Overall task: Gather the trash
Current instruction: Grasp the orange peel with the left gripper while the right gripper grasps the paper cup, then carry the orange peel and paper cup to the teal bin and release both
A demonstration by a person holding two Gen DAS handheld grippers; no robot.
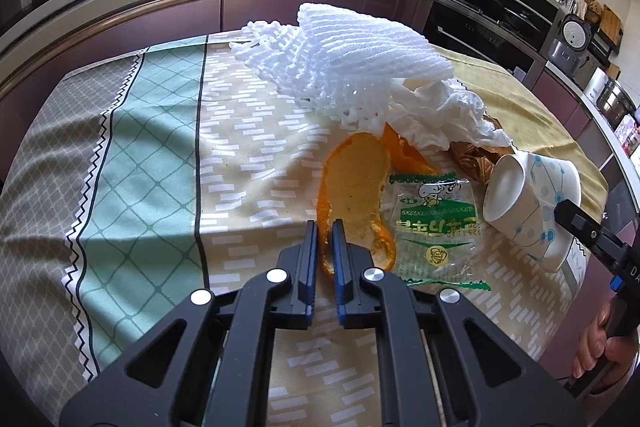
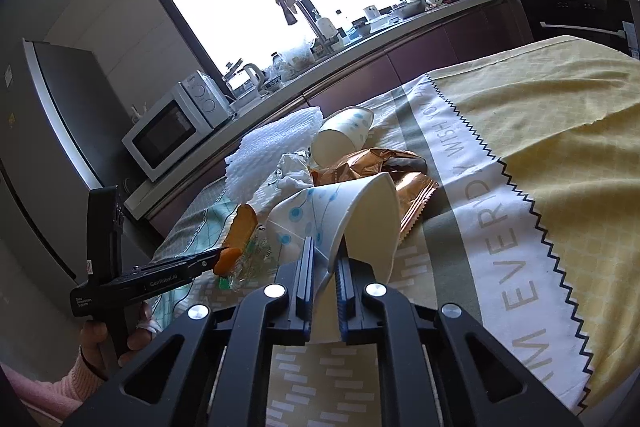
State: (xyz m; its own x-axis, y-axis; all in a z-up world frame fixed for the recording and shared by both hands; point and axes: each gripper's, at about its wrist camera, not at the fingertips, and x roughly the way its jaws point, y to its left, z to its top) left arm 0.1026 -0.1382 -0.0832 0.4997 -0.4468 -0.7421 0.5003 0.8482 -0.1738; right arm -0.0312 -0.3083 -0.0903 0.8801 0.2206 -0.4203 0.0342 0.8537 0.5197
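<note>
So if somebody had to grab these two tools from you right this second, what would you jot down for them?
Left gripper: shut on the orange peel.
Right gripper: shut on the rim of the near paper cup.
Still on the tablecloth: foam net, crumpled tissue, green snack wrapper, copper foil bag, second cup.
Done: two pieces gripped, nothing binned yet.
Left: carry both off, then collect the rest. No bin in view.

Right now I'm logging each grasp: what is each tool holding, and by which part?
The left tool pinches the orange peel at its near edge. The right tool pinches the nearer paper cup by its rim wall.
</note>
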